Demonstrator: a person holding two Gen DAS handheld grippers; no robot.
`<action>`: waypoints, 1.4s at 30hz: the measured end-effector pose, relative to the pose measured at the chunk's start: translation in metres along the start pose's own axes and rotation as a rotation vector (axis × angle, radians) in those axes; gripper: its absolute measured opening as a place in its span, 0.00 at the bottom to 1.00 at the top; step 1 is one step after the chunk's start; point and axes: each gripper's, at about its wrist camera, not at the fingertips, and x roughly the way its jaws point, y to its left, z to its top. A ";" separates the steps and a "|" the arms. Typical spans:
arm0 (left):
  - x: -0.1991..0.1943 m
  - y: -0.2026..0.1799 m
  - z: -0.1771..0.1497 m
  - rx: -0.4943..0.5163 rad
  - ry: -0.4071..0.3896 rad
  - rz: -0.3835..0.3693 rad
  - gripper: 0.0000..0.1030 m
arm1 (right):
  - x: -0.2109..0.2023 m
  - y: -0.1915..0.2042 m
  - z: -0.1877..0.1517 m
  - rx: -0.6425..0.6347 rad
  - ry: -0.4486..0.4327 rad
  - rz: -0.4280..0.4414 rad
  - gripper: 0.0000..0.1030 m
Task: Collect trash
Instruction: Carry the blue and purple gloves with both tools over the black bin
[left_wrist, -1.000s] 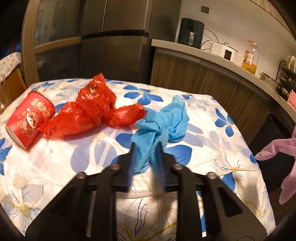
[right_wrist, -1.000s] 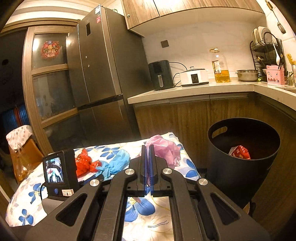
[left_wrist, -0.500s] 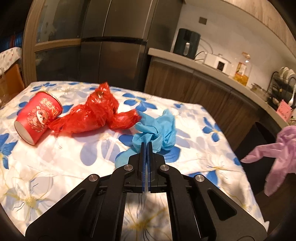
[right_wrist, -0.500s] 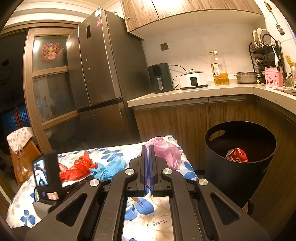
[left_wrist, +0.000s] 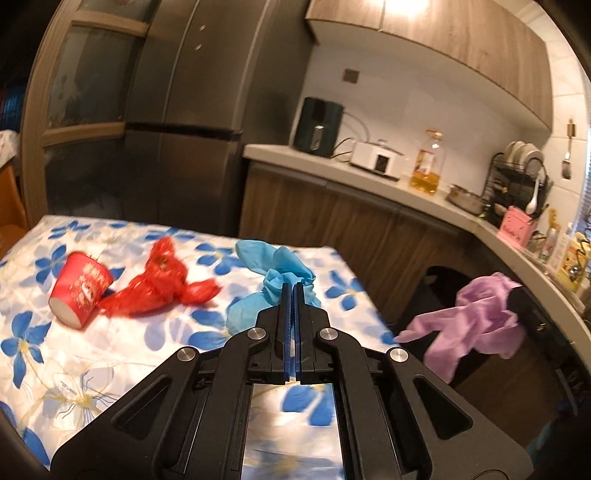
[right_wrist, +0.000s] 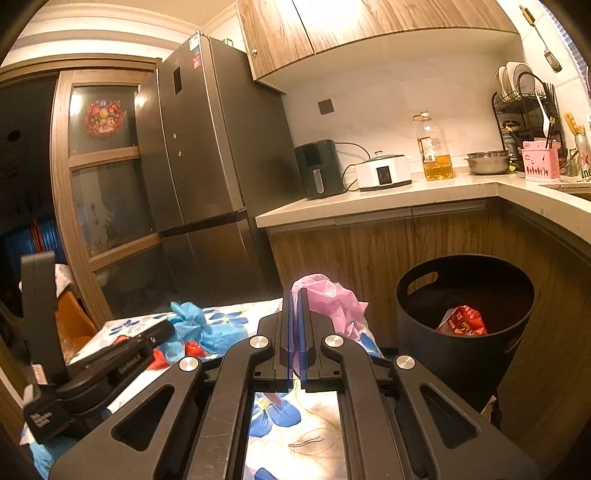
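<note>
My left gripper (left_wrist: 293, 290) is shut on a crumpled blue plastic bag (left_wrist: 275, 267) and holds it lifted above the flowered table (left_wrist: 110, 354). My right gripper (right_wrist: 295, 295) is shut on a crumpled pink plastic bag (right_wrist: 328, 302), held in the air left of the black trash bin (right_wrist: 417, 325). The pink bag also shows at the right of the left wrist view (left_wrist: 476, 317). A red plastic bag (left_wrist: 159, 288) and a red paper cup (left_wrist: 79, 291) on its side lie on the table. A red packet (right_wrist: 461, 321) lies inside the bin.
A tall grey fridge (right_wrist: 207, 155) stands behind the table. A wooden counter (right_wrist: 388, 199) holds an air fryer (right_wrist: 319, 170), a white cooker (right_wrist: 384, 171) and an oil bottle (right_wrist: 434, 147). The bin stands against the cabinets beside the table's right edge.
My left gripper closed on the blue bag and lifted it off the table. My right gripper carried the pink bag nearer the bin.
</note>
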 end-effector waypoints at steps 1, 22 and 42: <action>-0.003 -0.005 0.002 0.007 -0.008 -0.008 0.00 | -0.002 -0.001 0.001 0.000 -0.004 -0.001 0.03; -0.003 -0.103 0.017 0.125 -0.047 -0.134 0.00 | -0.023 -0.062 0.027 0.030 -0.070 -0.098 0.03; 0.050 -0.202 0.039 0.200 -0.070 -0.301 0.00 | -0.002 -0.152 0.063 0.065 -0.107 -0.270 0.03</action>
